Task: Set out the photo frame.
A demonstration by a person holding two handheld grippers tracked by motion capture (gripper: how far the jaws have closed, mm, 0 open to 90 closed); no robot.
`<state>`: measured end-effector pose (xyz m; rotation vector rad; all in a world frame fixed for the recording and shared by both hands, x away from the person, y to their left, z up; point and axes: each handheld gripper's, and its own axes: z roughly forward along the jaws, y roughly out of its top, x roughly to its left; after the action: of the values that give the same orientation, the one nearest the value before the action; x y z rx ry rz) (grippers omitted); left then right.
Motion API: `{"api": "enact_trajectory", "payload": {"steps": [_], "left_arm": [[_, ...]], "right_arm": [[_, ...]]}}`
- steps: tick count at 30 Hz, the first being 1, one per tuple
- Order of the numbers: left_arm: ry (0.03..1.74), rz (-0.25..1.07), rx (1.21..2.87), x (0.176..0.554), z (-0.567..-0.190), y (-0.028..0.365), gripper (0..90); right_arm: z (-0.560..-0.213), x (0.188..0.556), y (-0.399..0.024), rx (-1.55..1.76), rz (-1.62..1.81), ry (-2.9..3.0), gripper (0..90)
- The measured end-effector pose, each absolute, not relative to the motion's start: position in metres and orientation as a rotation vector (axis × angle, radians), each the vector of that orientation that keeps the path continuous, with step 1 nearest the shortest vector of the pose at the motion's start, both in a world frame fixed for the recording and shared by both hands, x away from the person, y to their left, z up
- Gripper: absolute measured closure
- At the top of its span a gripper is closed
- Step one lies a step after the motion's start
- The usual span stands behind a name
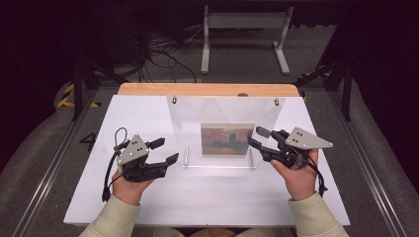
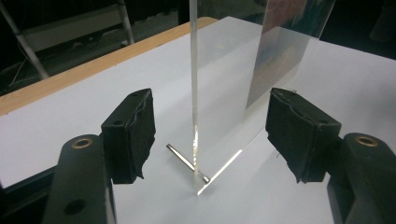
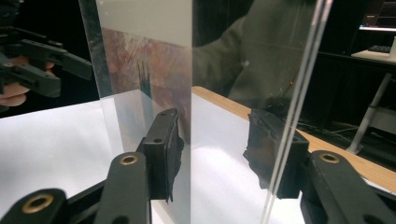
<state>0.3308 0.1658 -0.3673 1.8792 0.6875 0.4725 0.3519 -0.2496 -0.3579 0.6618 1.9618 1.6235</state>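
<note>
White tabletop: clear acrylic frame stiff, slick, tippy—grip side edges; both tongs, L & R, released.

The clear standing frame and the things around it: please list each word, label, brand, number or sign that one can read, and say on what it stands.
None can be read.
The picture in the clear frame: a reddish painted scene with a dark shape, no lettering to see.
The left gripper and the right gripper: no label or number to see.
The white table: blank.
</note>
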Motion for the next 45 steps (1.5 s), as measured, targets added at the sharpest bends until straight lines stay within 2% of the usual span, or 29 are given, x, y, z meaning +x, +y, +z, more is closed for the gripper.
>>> {"api": "enact_trajectory", "payload": {"steps": [9,22,30,45], "left_arm": [[0.742,0.477,1.913,0.327,-0.384,0.184,31.5],[0.787,0.464,1.923,0.328,-0.4,0.201,29.8],[0.786,0.462,1.909,0.327,-0.402,0.209,28.0],[0.789,0.467,1.886,0.322,-0.407,0.232,24.1]], "right_arm": [[-0.364,0.371,-0.25,0.689,1.633,1.944,47.6],[-0.366,0.378,-0.258,0.744,1.617,1.911,41.0],[-0.357,0.366,-0.271,0.751,1.595,1.897,35.4],[-0.349,0.338,-0.313,0.799,1.461,1.96,33.0]]}}
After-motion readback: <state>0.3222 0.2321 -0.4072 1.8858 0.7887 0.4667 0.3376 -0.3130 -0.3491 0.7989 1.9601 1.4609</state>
